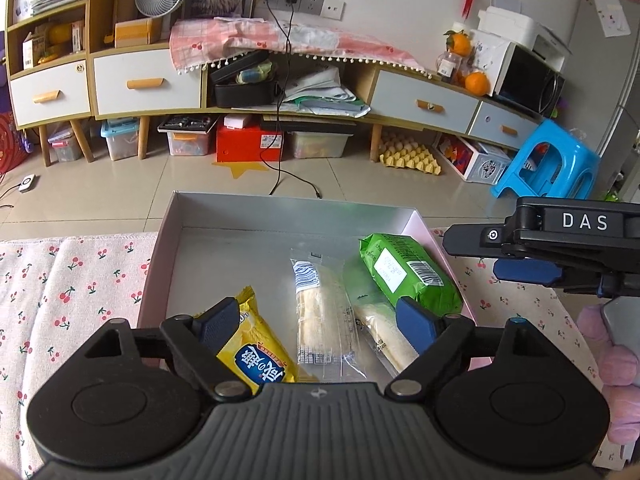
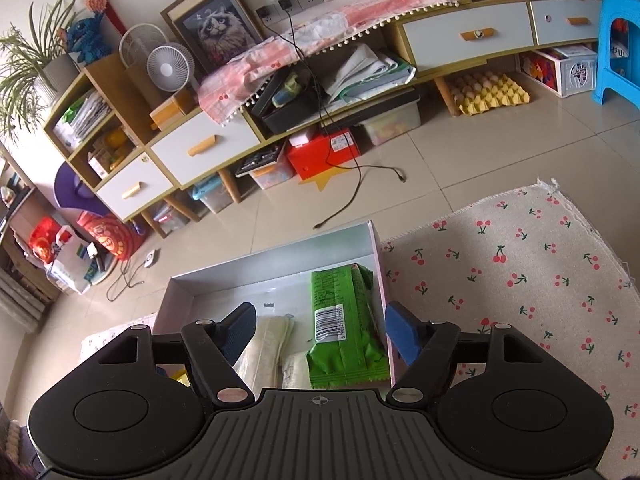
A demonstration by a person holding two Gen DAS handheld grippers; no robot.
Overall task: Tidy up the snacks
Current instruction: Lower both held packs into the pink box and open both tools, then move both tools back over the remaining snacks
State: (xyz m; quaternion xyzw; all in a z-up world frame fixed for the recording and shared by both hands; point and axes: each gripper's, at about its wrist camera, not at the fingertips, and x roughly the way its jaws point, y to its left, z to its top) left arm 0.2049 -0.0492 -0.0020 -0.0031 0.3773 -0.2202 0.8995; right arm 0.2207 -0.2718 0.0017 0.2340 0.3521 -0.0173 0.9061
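Observation:
A shallow silver box (image 1: 224, 212) with a pink outer wall sits on the cherry-print cloth (image 1: 72, 280). In it lie a yellow snack pack (image 1: 260, 356), two clear-wrapped wafer packs (image 1: 320, 320) and a green snack pack (image 1: 408, 272). My left gripper (image 1: 316, 324) is open above the box's near side, holding nothing. My right gripper (image 2: 320, 334) is open and empty, over the green pack (image 2: 344, 320) and a wafer pack (image 2: 266, 348) in the box (image 2: 280, 256). Its body also shows in the left wrist view (image 1: 560, 236), at the right.
The cherry-print cloth (image 2: 520, 264) spreads to the right of the box. Beyond is tiled floor (image 1: 120, 184) with a black cable (image 1: 296, 180), a long low cabinet (image 1: 148, 84), storage bins, an egg tray (image 1: 408, 156) and a blue stool (image 1: 548, 164).

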